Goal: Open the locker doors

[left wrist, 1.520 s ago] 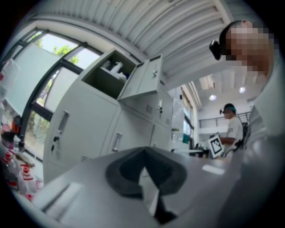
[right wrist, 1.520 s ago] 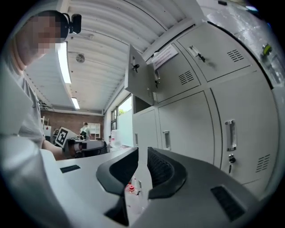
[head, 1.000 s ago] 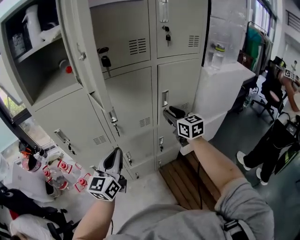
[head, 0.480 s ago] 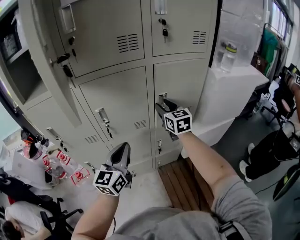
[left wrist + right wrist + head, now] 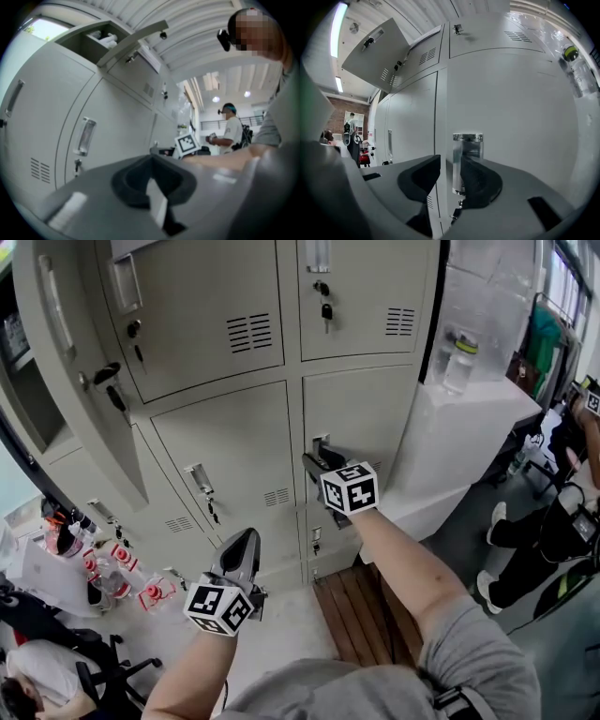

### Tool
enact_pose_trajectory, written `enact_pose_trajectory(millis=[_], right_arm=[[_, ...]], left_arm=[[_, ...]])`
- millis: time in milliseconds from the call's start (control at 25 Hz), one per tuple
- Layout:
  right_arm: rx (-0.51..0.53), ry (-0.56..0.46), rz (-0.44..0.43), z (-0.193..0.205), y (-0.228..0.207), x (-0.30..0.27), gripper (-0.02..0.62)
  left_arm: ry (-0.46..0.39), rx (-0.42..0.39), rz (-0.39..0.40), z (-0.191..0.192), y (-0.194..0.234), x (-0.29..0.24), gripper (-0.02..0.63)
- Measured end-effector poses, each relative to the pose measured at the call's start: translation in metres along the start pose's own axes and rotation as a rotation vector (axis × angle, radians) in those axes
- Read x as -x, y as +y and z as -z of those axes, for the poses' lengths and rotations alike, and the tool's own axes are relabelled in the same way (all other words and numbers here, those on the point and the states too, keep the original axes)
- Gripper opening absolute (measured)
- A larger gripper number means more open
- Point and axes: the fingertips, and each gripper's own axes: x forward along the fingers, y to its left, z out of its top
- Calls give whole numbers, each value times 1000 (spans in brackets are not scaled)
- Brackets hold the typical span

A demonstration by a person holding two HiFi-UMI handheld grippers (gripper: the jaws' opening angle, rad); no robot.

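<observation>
A bank of grey lockers [image 5: 234,437] fills the head view. The middle right door [image 5: 375,409] is closed, with a chrome handle [image 5: 321,442] at its left edge. My right gripper [image 5: 315,461] is at that handle. In the right gripper view the handle [image 5: 467,154] stands in the gap of my right gripper [image 5: 451,174]; its jaws have just been closing, and a slit still shows beside the left one. My left gripper [image 5: 241,542] hangs lower, near the bottom lockers, shut and empty [image 5: 151,174]. An upper left door [image 5: 70,381] stands open.
A white counter [image 5: 469,423] with a clear bottle [image 5: 457,362] adjoins the lockers on the right. A wooden pallet [image 5: 361,606] lies on the floor below. Bottles [image 5: 117,568] stand on the floor at left. People [image 5: 548,540] are at the far right.
My right gripper has moved left and in, up to the middle right door's handle. The left gripper has shifted slightly right. The open upper door now sits further left in view.
</observation>
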Motion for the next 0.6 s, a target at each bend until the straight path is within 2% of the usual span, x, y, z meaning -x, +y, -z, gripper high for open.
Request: enact_pose_trajectory(millis=[280,440,600], right_arm=[[19,-31,-106,7,10,57,110],[27,-57,-152,15,7,112,112],[38,-83,-175,26,-15,176,115]], left_arm=[[-3,16,18,3,-27,-17,5],[-4,25,54,9,-66,-35,5],[-1,40,94,22,-112,-57,5]])
